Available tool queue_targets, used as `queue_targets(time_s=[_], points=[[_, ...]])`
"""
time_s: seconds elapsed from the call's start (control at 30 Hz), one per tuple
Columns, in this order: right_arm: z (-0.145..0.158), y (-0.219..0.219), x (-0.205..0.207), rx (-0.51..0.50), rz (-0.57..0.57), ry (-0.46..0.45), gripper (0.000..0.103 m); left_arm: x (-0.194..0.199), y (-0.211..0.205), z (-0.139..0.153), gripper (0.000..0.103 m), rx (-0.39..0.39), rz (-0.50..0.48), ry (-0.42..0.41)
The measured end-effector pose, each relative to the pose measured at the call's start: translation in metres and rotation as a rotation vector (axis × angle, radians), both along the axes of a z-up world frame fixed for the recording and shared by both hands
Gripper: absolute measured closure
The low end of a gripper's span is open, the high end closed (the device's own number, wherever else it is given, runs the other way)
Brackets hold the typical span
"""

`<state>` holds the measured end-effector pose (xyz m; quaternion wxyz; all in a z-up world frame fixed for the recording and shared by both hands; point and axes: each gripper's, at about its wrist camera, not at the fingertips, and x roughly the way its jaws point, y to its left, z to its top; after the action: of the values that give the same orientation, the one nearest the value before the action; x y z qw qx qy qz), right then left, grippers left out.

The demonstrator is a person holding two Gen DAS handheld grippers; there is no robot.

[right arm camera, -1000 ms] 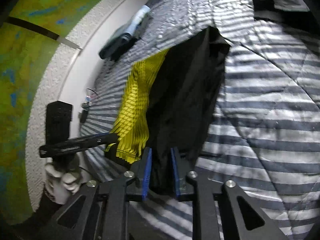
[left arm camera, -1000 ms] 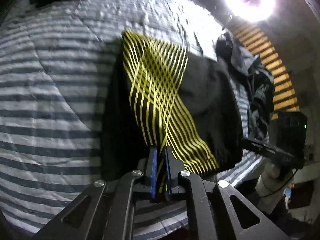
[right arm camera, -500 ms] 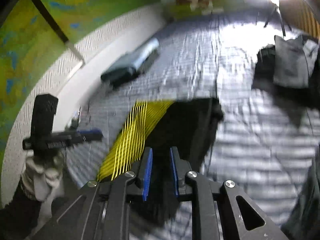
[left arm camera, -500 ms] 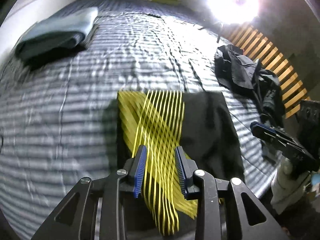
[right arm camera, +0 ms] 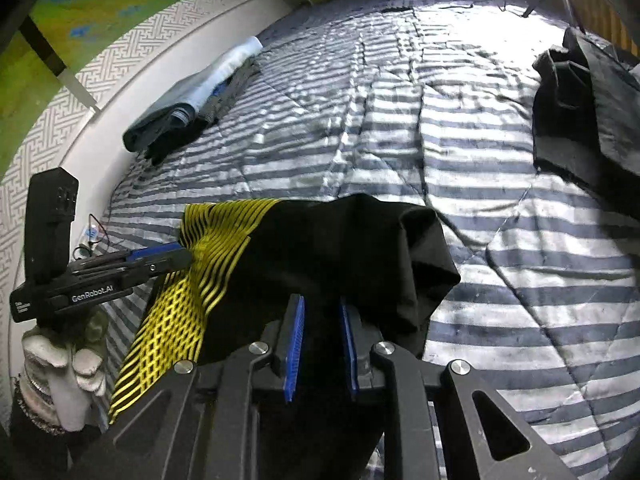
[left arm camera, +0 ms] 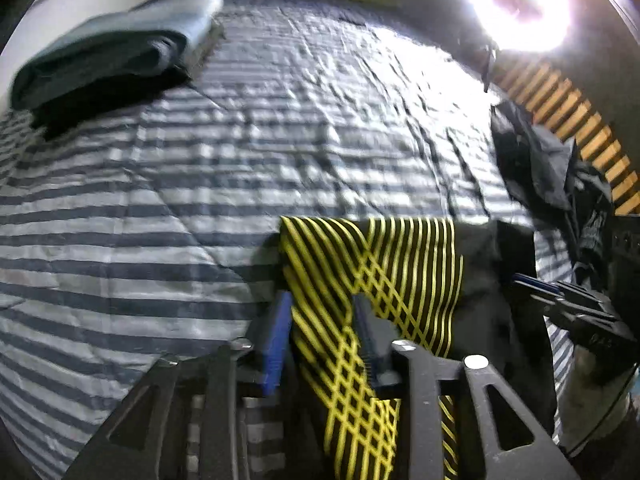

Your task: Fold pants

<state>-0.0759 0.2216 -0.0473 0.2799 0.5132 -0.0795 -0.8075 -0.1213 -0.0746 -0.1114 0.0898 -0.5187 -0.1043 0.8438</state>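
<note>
A bed (right arm camera: 500, 160) under a striped, quilted cover carries the pants (right arm camera: 340, 256), black with a yellow lattice panel, doubled over near its front edge. The left gripper (left arm camera: 320, 336), jaws just opening, stands released astride the yellow panel. The right gripper (right arm camera: 320, 344) clamps black cloth. More folds probably remain.
</note>
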Motion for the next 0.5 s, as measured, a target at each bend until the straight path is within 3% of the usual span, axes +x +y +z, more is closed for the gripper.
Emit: queue_targets(time_s=[0.03, 0.07, 0.1, 0.13, 0.2, 0.4, 0.5], points=[[0.004, 0.006, 0.001, -0.018, -0.010, 0.008, 0.072, 0.003, -0.003, 0.003, 0.031, 0.009, 0.010, 0.009], [0.010, 0.014, 0.002, -0.034, -0.029, 0.026, 0.063, 0.006, -0.008, 0.006, 0.020, 0.028, 0.021, 0.024], [0.014, 0.021, 0.003, -0.031, -0.049, 0.050, 0.044, 0.008, -0.011, 0.007, 0.019, 0.043, 0.031, 0.034], [0.016, 0.026, 0.004, -0.014, -0.066, 0.069, 0.037, 0.008, -0.013, 0.007, 0.019, 0.059, 0.034, 0.035], [0.011, 0.035, -0.002, 0.015, -0.078, 0.052, 0.037, 0.009, -0.012, 0.006, 0.019, 0.079, 0.027, 0.028], [-0.017, 0.039, -0.019, -0.083, -0.081, -0.092, 0.036, 0.002, -0.001, -0.010, 0.019, 0.058, 0.011, 0.030], [-0.018, 0.031, -0.020, -0.093, -0.070, -0.076, 0.036, -0.001, 0.005, -0.021, 0.021, 0.025, -0.009, 0.031]])
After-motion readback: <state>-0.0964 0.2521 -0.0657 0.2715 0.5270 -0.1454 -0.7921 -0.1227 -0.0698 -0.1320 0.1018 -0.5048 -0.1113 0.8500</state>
